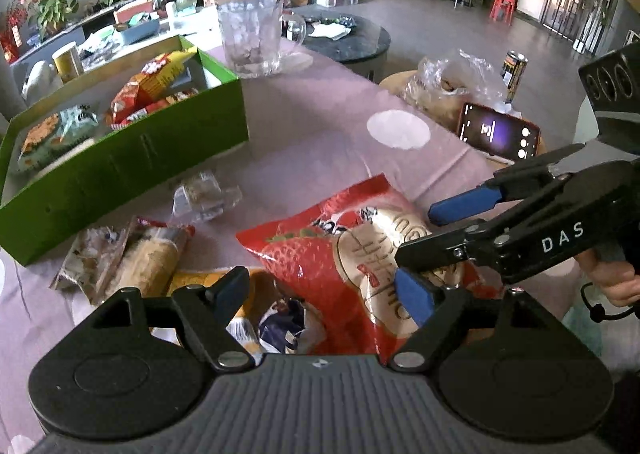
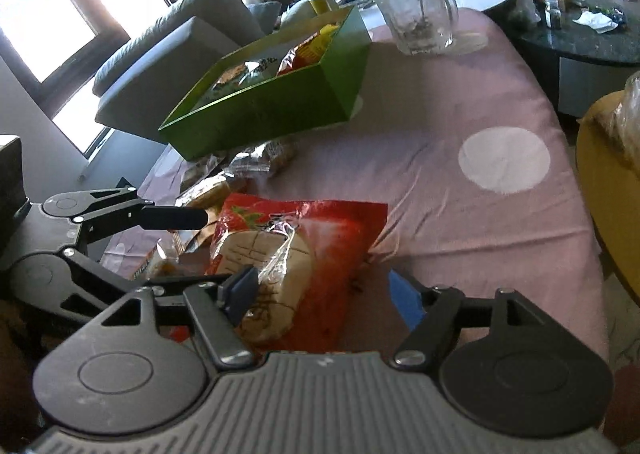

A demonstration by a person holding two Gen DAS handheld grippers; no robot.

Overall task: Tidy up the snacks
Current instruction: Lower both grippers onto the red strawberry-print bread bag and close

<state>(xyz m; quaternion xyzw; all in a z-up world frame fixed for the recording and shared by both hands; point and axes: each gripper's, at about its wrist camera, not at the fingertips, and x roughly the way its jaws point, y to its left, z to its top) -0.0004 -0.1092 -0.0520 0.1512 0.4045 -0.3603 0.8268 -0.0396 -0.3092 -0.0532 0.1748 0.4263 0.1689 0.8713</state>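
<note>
- Left hand-held gripper [image 1: 324,294]: jaws spread, empty, over the loose packets.
- Right hand-held gripper [image 2: 324,294]: spread, straddling the red snack bag [image 2: 320,238] on the desk [image 2: 460,214].
- Green box [image 1: 120,174]: partly filled; several snacks left outside.

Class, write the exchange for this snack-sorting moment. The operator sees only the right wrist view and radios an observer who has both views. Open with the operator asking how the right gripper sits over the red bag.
Operator: How does my gripper sit over the red bag?
Observer: The right gripper hangs open above the red bag, fingers one above the other.
Operator: What is under the left gripper?
Observer: A crumpled blue-and-white wrapper lies near the open left gripper, beside the bag.
Operator: Anything off to my right?
Observer: A phone with a lit screen stands propped there.
</note>
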